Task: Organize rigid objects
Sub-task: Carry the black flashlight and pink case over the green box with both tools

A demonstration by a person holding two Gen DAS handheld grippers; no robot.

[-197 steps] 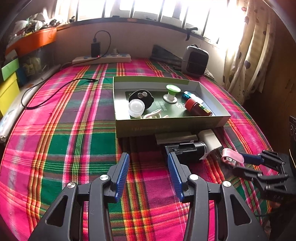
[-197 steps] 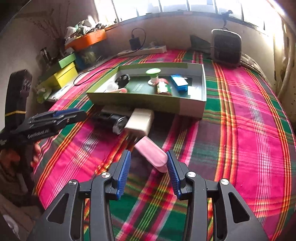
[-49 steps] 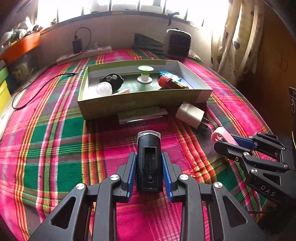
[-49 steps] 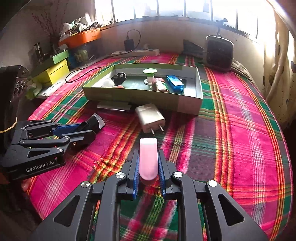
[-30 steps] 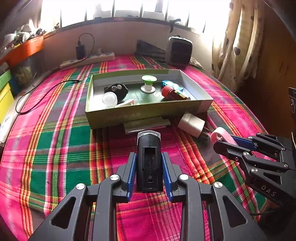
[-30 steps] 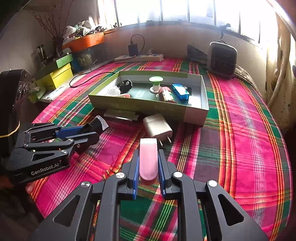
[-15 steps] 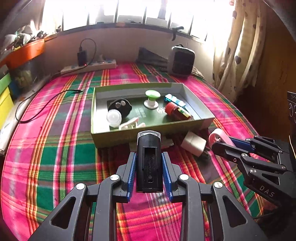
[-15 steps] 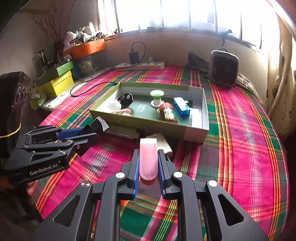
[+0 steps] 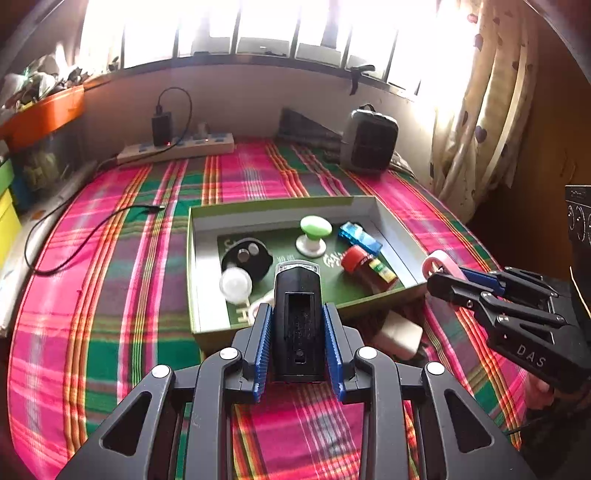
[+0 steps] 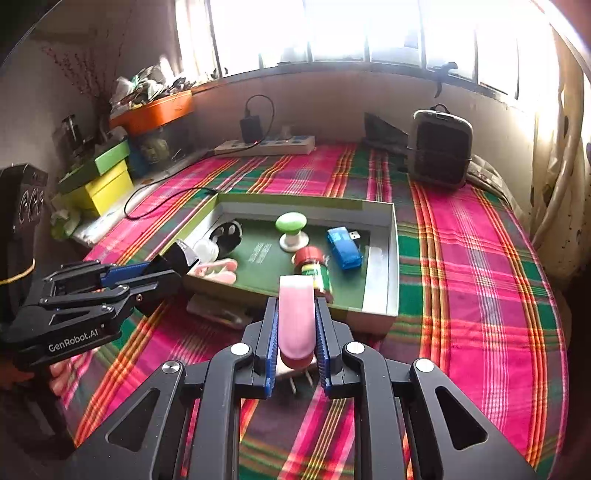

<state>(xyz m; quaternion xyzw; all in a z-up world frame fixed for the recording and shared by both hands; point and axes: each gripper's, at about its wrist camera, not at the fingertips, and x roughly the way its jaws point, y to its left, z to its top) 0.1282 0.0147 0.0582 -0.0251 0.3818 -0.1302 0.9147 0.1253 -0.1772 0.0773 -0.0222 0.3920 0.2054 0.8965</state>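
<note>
Judging by its boxy black plastic shell, the lamp [image 9: 298, 314] is taken to be stiff, fairly light and a little slick; it is pinched across its flat sides by the left gripper [image 9: 298, 343], above the near wall of the tray [image 9: 284, 205]. A smooth pink case [image 10: 296, 314] is clamped likewise by the right gripper [image 10: 296, 345], short of the tray.

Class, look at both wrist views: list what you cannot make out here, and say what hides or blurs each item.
- White plug adapter: right wrist view, only its prongs show under the right tool and its pink case.
- Flat grey item before the box: partly hidden by the left tool; identity unclear.
- Red-capped bottle: label print too small.
- Window: glare washes out everything outside.
</note>
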